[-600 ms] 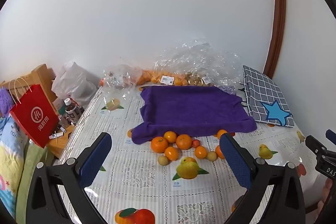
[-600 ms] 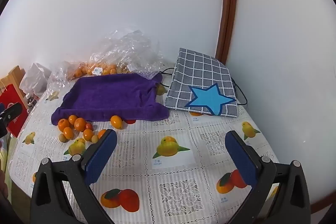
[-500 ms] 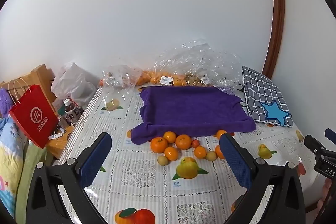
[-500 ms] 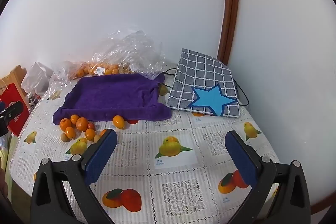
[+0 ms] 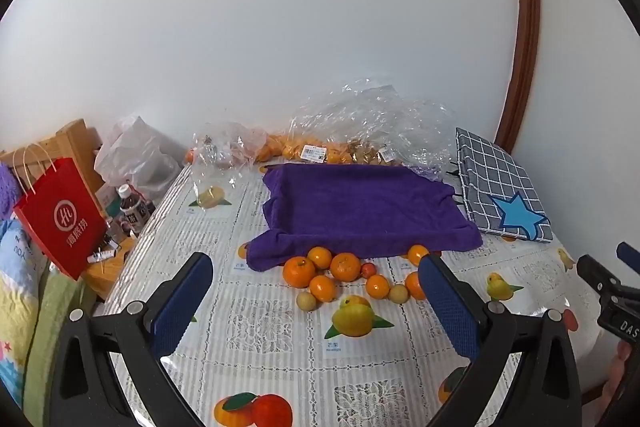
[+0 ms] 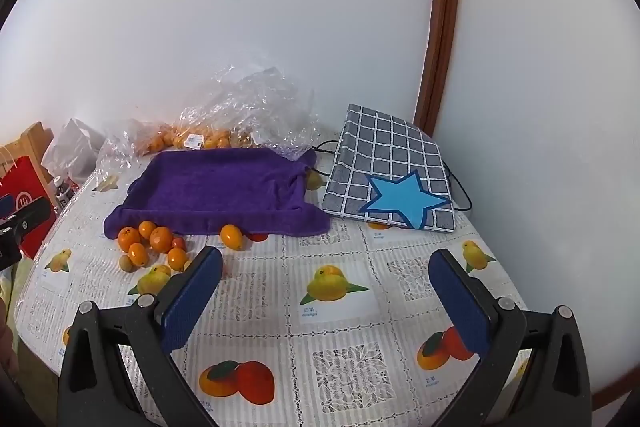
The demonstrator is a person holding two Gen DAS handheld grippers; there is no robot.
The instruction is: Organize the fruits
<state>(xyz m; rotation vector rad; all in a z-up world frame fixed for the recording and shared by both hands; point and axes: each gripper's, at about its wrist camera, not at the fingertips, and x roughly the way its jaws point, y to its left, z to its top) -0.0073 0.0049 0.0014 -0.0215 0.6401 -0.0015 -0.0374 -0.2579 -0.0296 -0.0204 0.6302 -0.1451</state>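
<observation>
Both claws point(image 5: 316, 281) point(image 6: 326, 275) gape wide, empty; oranges point(image 5: 332, 273) lie beyond them.

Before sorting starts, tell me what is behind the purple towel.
Behind the purple towel lie crumpled clear plastic bags against the wall, holding small orange fruits. The bags' lower parts and their full contents are hidden by towel and plastic.

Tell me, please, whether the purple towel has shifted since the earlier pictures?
No. The purple towel keeps its place, its right edge as close to the grey checked star bag as before.
</observation>
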